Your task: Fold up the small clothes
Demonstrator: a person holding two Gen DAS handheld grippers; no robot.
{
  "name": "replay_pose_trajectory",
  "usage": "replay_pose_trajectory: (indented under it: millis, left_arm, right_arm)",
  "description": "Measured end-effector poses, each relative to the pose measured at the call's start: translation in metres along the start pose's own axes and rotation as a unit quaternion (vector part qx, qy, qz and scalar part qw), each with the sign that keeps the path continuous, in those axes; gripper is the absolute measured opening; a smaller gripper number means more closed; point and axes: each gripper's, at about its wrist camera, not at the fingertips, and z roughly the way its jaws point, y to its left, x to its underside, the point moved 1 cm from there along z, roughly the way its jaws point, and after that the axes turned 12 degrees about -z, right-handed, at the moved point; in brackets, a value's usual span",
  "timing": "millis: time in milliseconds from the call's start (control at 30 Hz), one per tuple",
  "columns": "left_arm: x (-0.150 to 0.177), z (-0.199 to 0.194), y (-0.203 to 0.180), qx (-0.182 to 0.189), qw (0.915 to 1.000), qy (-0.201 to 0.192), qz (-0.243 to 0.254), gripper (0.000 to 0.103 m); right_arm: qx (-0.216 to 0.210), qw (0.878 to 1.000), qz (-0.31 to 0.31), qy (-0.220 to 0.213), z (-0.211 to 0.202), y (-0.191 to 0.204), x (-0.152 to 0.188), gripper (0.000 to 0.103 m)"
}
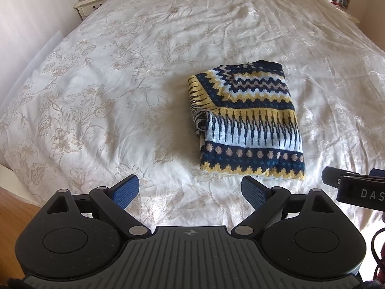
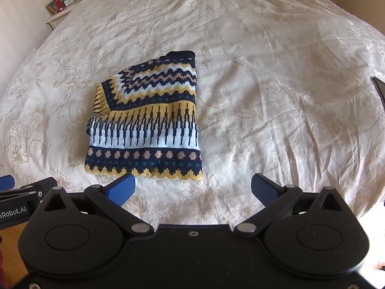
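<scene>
Nearest my lenses: both grippers, black housings with blue-padded fingers. Left gripper (image 1: 190, 190), fingers spread wide, nothing between them, hovering over the near part of the bed. Right gripper (image 2: 192, 187), fingers likewise spread, holding nothing; its left pad (image 2: 121, 189) sits just short of the garment's near hem without touching it that I can confirm.

Item one: knitted sweater (image 1: 245, 122), folded into a compact rectangle, lying flat on the bedspread. Pattern in navy, yellow, pale blue and tan: zigzag bands at the far end, a row of vertical dashes across the middle, dots and a yellow sawtooth border along the near edge. Its left side shows loose layered folds. Ahead and to the right of my left gripper; ahead and to the left of my right one.

Item two: bedspread (image 1: 108, 91), cream with a faint floral print, creased throughout.

Item three: nightstand (image 1: 91, 4), far left corner, carrying a small clock, a red object and a picture frame.

Item four: second nightstand (image 1: 341, 2), far right, contents unclear.
</scene>
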Motion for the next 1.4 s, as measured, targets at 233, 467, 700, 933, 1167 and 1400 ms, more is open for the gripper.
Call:
replay_pose_trajectory:
  millis: [233, 467, 700, 933, 1167, 1400]
  left_arm:
    - [-0.0017, 0.0007, 0.0016, -0.003, 1.0, 0.003, -0.001, 0.092]
    - [-0.0016, 0.0013, 0.0004, -0.006, 1.0, 0.004, 0.004, 0.092]
    - [-0.0018, 0.002, -0.0003, -0.008, 0.9999, 0.008, 0.007, 0.092]
    - [-0.0017, 0.0023, -0.0009, -0.009, 0.9999, 0.008, 0.007, 0.092]
    - [-0.0008, 0.0041, -0.002, -0.01, 0.9999, 0.012, 0.006, 0.092]
    - [0.0001, 0.0062, -0.0039, -0.013, 0.9998, 0.016, 0.005, 0.092]
  right_arm:
    - [0.0, 1.0, 0.001, 0.001, 0.001, 0.0018, -0.0006, 0.102]
    - [0.0, 1.0, 0.002, 0.001, 0.0015, 0.0026, -0.0012, 0.102]
    - [0.0, 1.0, 0.002, 0.001, 0.0016, 0.0019, -0.0015, 0.102]
    - [0.0, 1.0, 0.001, 0.001, 0.0022, 0.002, -0.0018, 0.102]
    - [0.0, 1.0, 0.002, 0.002, 0.0036, 0.0013, -0.0017, 0.102]
    - [-0.001, 1.0, 0.005, 0.004, 0.0061, -0.0014, -0.0013, 0.102]
